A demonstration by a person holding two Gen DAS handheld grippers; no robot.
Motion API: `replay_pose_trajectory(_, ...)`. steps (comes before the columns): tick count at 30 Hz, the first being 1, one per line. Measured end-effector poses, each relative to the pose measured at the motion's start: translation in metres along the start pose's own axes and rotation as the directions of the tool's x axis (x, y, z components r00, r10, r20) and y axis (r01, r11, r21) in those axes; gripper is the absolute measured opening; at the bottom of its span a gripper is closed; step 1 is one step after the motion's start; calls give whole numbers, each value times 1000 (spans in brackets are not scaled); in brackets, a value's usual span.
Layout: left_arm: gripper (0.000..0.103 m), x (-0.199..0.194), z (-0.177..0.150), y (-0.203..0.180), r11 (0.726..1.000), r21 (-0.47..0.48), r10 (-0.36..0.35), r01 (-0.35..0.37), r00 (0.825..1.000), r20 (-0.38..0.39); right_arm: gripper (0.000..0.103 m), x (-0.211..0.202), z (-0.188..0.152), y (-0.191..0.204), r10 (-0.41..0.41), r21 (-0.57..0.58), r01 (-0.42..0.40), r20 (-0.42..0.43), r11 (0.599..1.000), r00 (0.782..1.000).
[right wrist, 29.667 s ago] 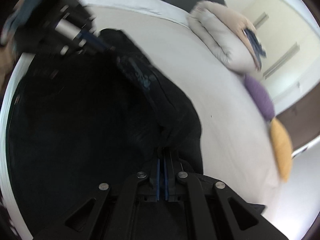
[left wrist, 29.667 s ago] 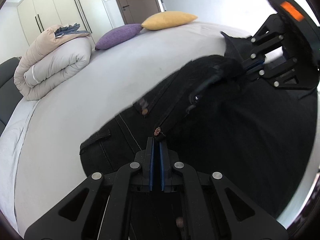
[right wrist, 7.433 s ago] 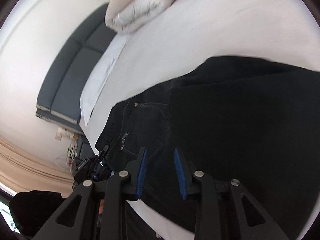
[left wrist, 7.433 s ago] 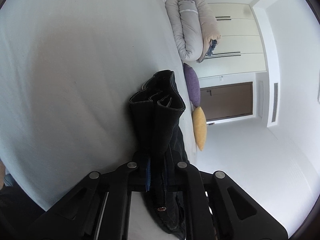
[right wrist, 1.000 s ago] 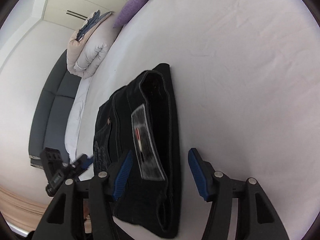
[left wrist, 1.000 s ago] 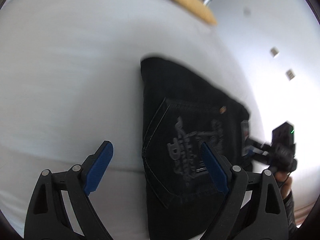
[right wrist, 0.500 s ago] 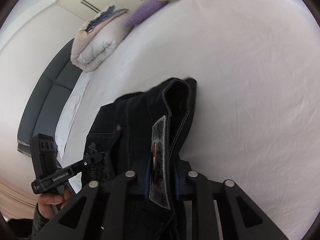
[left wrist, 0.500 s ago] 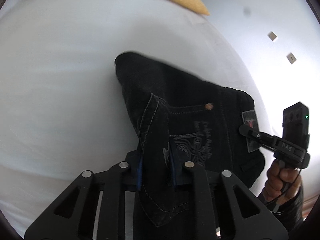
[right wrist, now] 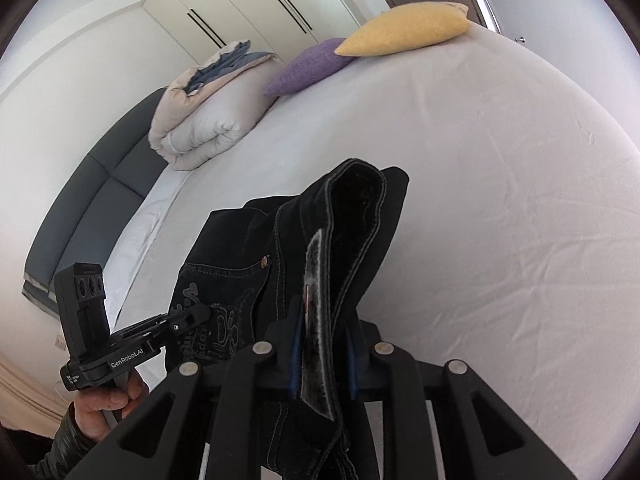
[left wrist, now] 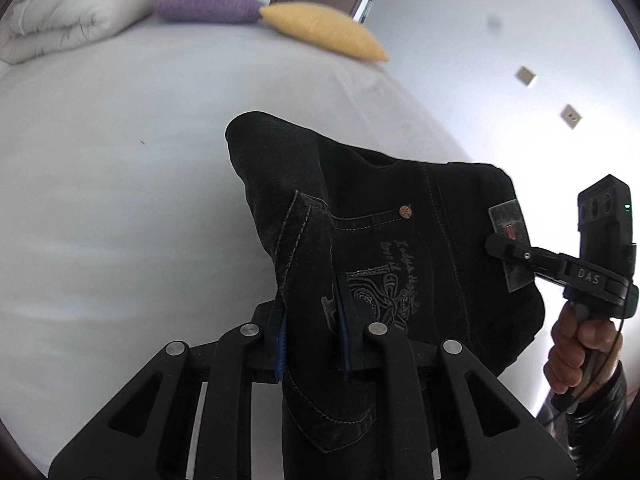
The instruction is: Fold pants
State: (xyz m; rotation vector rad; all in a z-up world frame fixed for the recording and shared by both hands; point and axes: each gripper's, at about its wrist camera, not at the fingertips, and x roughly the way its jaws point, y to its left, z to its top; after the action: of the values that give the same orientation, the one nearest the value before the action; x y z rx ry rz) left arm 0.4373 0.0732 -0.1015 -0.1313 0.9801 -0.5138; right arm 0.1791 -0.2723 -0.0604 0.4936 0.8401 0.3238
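Both grippers have closed since a second ago: the left gripper [left wrist: 312, 320] now clamps the pocket edge of the folded pants [left wrist: 400, 248], and the right gripper [right wrist: 322, 354] pinches the waistband patch end. Lifted above the bed [left wrist: 120, 180], the bundle's long axis runs toward twelve o'clock from each jaw.

Bare sheet [right wrist: 500, 200] all round — pillows [right wrist: 400, 28], rolled duvet [right wrist: 200, 120] block the far edge.
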Motion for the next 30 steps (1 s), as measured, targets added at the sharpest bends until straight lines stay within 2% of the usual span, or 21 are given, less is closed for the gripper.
replay_pose_trajectory(3,19,40,-7,-4,1000,-2,27,-27,999,-47,20,27,9,-26,-22,32,23,-24,999,999)
replay_pose_trajectory(4,24,48,-13,1,999,-2,39,-39,998,-54,22,37,7,-35,-36,43,38,-40,998,999)
replay_pose_trajectory(5,27,51,-17,3,999,-6,41,-41,998,-52,31,45,5,-46,-53,60,56,-55,997,997)
replay_pose_trajectory(6,36,52,-21,5,999,-9,45,-46,998,-49,37,51,3,-58,-65,81,70,-65,994,996)
replay_pose_trajectory(7,44,52,-25,7,998,-12,55,-56,998,-42,41,55,-1,-68,-53,105,60,-61,993,997)
replay_pose_trajectory(8,50,51,-29,10,998,-15,59,-59,998,-30,42,55,-6,-79,6,129,-2,-29,992,1000)
replay_pose_trajectory(9,60,49,-34,14,998,-30,56,-57,998,-14,42,54,-8,-85,37,134,-36,-9,990,999)
replay_pose_trajectory(10,65,45,-39,18,998,-47,41,-41,999,-6,43,53,-9,-88,54,135,-54,4,989,999)
replay_pose_trajectory(12,65,38,-47,22,997,-73,18,-17,1000,9,48,46,-12,-89,57,129,-59,19,990,998)
replay_pose_trajectory(15,65,18,-56,22,997,-55,58,-56,998,36,58,25,-22,-91,-5,137,-1,45,991,999)
replay_pose_trajectory(17,65,-10,-66,16,994,-23,111,-110,989,93,61,13,-28,-88,-66,155,56,59,986,996)
replay_pose_trajectory(18,69,-10,-58,13,993,-4,122,-122,985,119,61,2,-35,-85,-98,155,86,70,984,993)
replay_pose_trajectory(20,80,-39,-62,-10,984,62,154,-170,968,198,63,-24,-53,-75,-168,126,153,119,980,979)
replay_pose_trajectory(21,85,-54,-69,-22,973,103,177,-207,953,246,64,-34,-57,-65,-195,108,180,146,978,970)
replay_pose_trajectory(23,93,-89,-86,-59,935,185,218,-302,903,371,69,-60,-70,-41,-248,73,238,227,969,942)
replay_pose_trajectory(24,103,-106,-95,-74,913,208,235,-350,871,431,73,-77,-78,-28,-271,58,265,283,962,920)
replay_pose_trajectory(25,103,-126,-106,-90,888,223,250,-402,829,500,81,-93,-85,-15,-293,45,296,337,954,895)
replay_pose_trajectory(26,103,-146,-118,-106,863,231,257,-449,784,564,90,-116,-95,4,-311,27,331,416,943,855)
replay_pose_trajectory(27,103,-160,-126,-118,848,230,263,-478,755,600,95,-128,-99,13,-315,21,344,460,939,830)
replay_pose_trajectory(28,103,-176,-128,-139,830,214,279,-514,716,640,103,-146,-107,28,-318,16,364,527,931,789)
replay_pose_trajectory(30,103,-209,-148,-161,819,167,299,-549,656,693,103,-184,-126,57,-306,7,401,658,916,688)
